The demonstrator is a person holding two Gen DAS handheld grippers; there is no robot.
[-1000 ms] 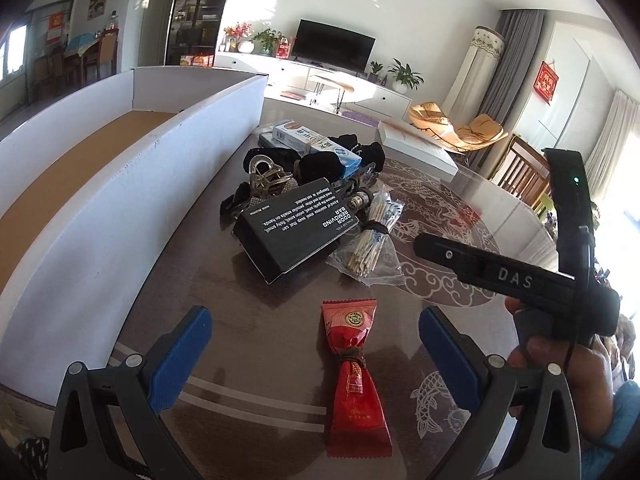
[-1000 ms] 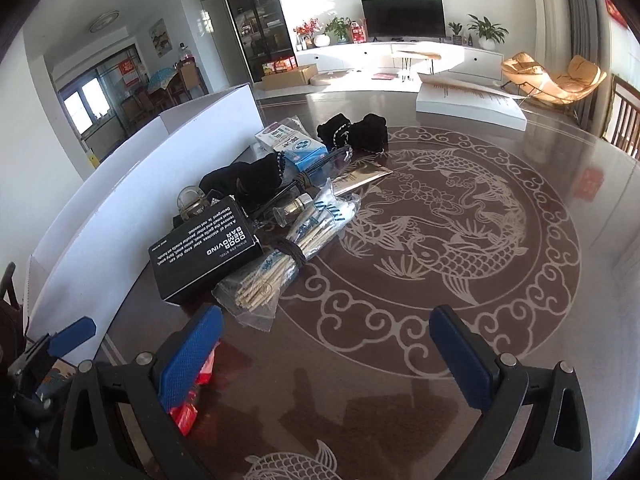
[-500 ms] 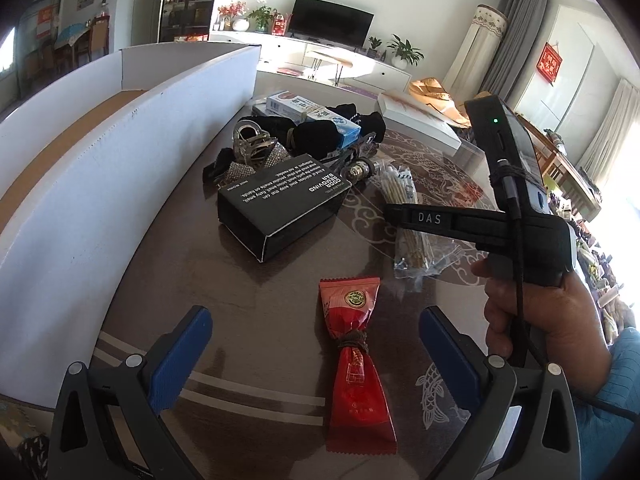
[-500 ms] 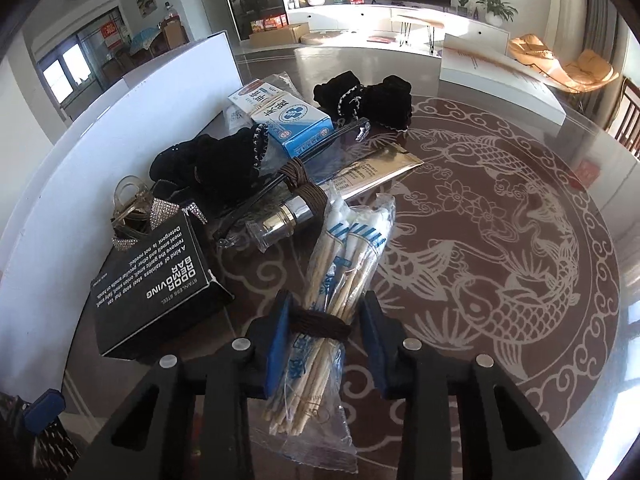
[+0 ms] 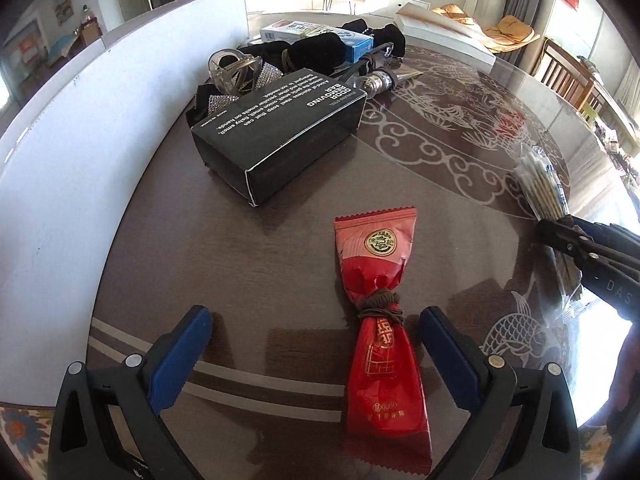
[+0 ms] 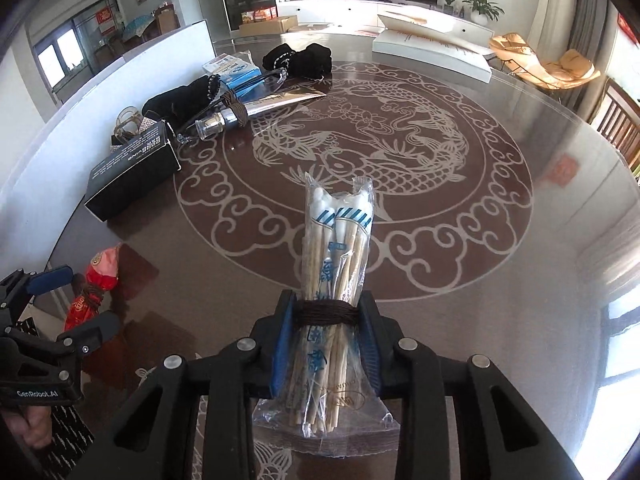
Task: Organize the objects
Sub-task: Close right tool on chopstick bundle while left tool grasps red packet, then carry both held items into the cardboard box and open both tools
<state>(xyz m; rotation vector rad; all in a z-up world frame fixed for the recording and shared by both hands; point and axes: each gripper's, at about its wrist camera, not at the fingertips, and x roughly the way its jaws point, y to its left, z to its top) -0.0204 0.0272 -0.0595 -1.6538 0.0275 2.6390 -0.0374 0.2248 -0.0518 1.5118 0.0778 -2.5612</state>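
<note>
My right gripper point(image 6: 326, 336) is shut on a clear bag of cotton swabs point(image 6: 336, 240) bound with brown cord, held above the table; the bag also shows at the right of the left wrist view point(image 5: 544, 184). My left gripper point(image 5: 316, 356) is open, low over the table, with a red snack packet point(image 5: 380, 308) lying between its fingers, nearer the right one. The packet also shows in the right wrist view point(image 6: 94, 280). A black box point(image 5: 280, 132) lies beyond it.
A tall white box wall point(image 5: 72, 128) runs along the left. A pile with black pouches point(image 5: 316, 52), a blue-white carton point(image 5: 316, 34), a clear clip point(image 5: 234, 70) and a silver tube point(image 6: 240, 114) lies at the far left of the dark round table point(image 6: 520, 264). A white flat box point(image 6: 432, 46) lies at the back.
My right gripper closed on the swab bag, lifted it from beside the black box and carried it right, toward me. My left gripper moved closer to the red packet.
</note>
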